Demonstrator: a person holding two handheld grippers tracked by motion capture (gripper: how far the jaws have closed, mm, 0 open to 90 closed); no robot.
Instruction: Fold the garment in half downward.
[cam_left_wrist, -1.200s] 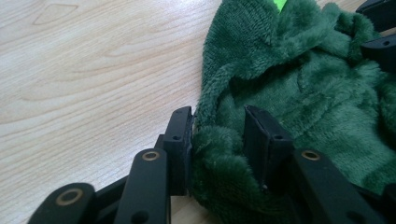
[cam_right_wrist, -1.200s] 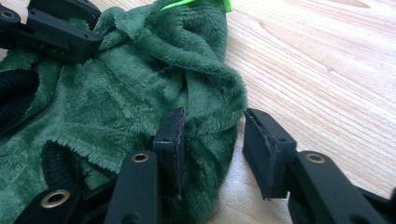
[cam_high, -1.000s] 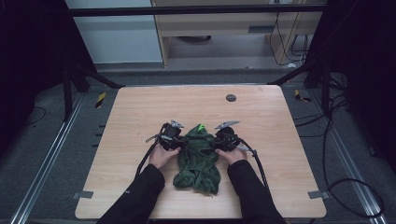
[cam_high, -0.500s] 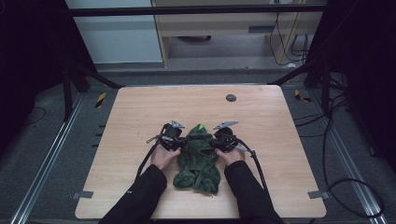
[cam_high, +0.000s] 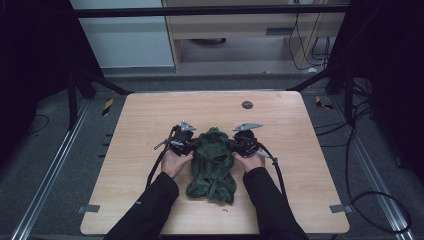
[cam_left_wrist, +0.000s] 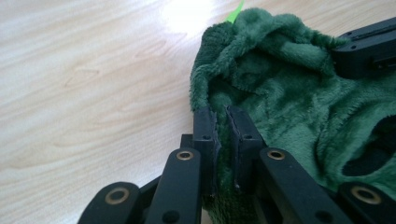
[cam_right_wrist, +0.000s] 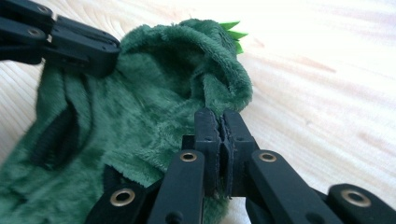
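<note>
On the wooden desk (cam_high: 150, 200) a dark green plush garment (cam_high: 212, 167) is seen, bunched lengthwise in the near middle, its hood-like far end raised between the two hands. The gripping step is judged done: the garment is taken on both sides, while any lifting clear, spreading or folding appears left to do, since its near part is still lying on the desk. The left tongs (cam_high: 189, 146) are clamped on the left edge of the fleece, a fold of pile being pinched between the pads (cam_left_wrist: 205, 130) in the left gripper view. The right tongs (cam_high: 239, 143) are likewise closed on the right edge, with a thin layer of fabric squeezed between them (cam_right_wrist: 223, 133). A small bright green spike (cam_right_wrist: 232, 29) is seen at the hood's far end.
</note>
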